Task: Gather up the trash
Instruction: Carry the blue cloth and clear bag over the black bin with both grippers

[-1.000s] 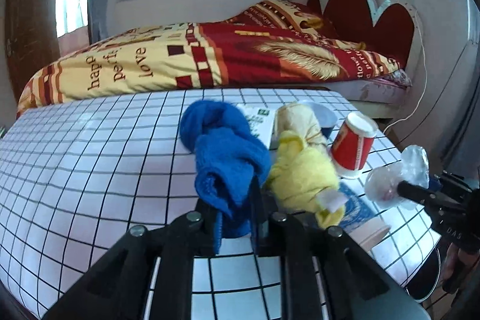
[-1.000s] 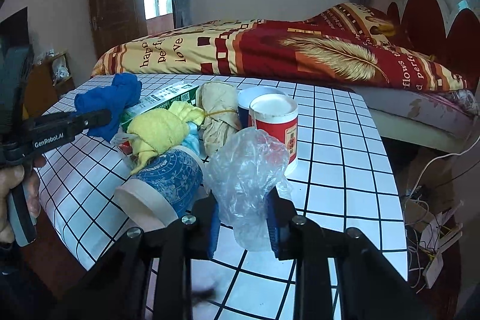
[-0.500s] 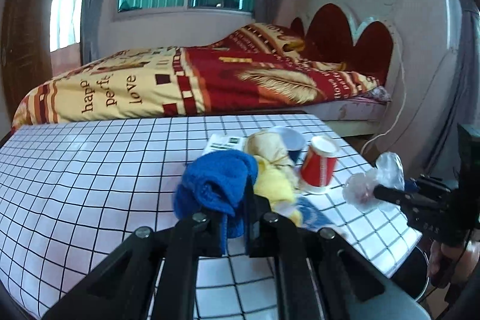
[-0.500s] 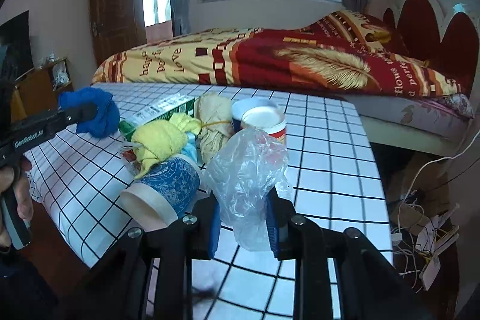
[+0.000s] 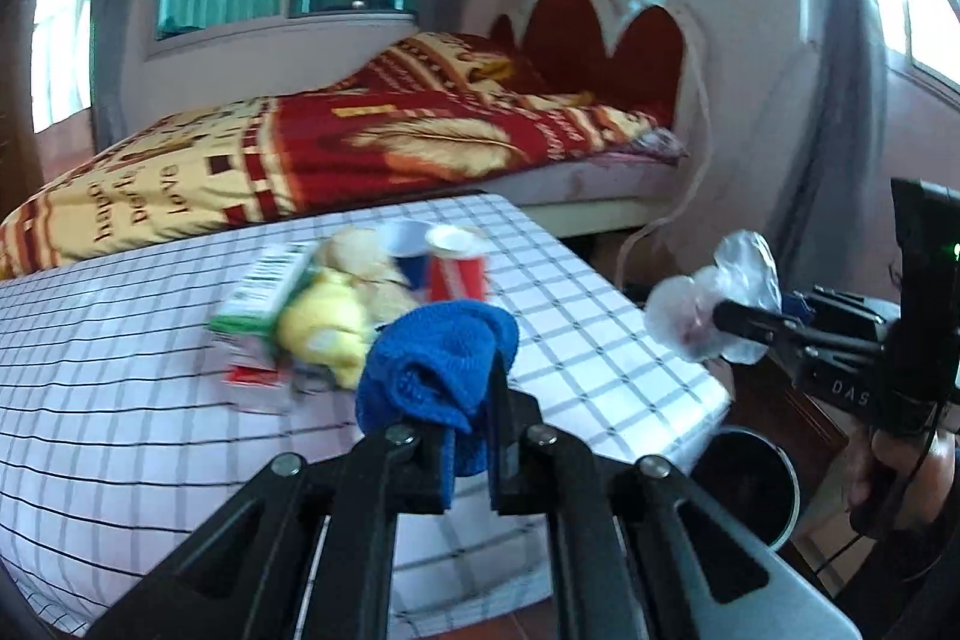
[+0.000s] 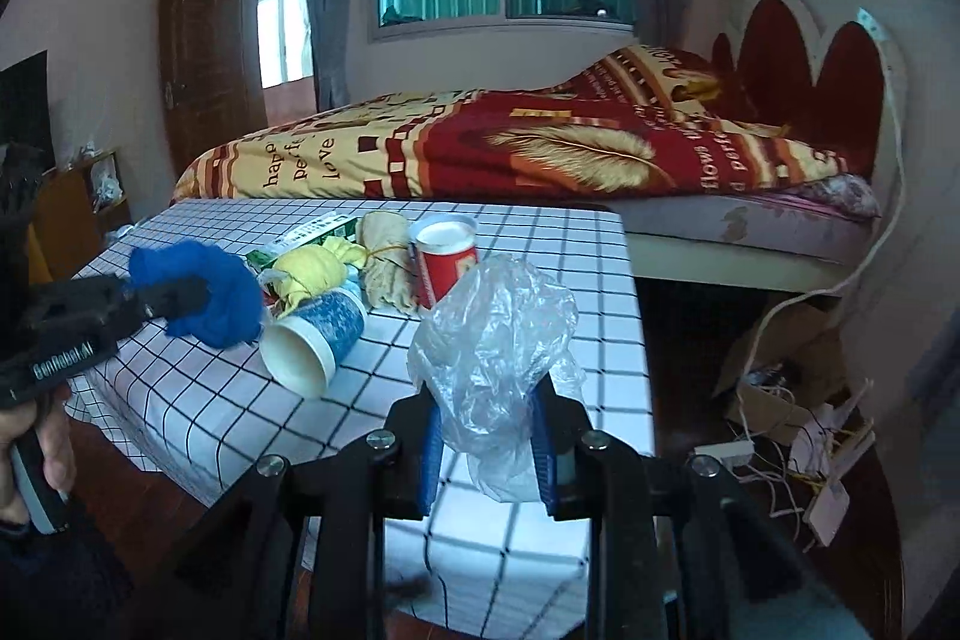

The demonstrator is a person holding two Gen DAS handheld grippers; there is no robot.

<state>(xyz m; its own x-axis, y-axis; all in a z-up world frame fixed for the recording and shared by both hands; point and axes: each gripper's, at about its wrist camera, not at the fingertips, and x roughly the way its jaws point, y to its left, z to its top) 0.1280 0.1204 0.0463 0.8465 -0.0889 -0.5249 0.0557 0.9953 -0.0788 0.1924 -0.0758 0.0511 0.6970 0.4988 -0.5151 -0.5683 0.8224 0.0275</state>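
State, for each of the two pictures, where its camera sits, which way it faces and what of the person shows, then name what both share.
Left wrist: on the left gripper, facing along its jaws, shut on a blue cloth, across the checked table to the bed; a hand shows.
Right wrist: on the right gripper, jaws shut on a plastic bag, facing the same table; a hand shows.
Shared: cloth, bag, red cup, bed.

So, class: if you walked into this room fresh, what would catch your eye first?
Probably the bright blue cloth clamped in the left hand-held gripper and the crumpled clear plastic bag pinched in the right hand-held gripper, both held above the checked table. Behind them, the red and yellow bedspread fills the room.
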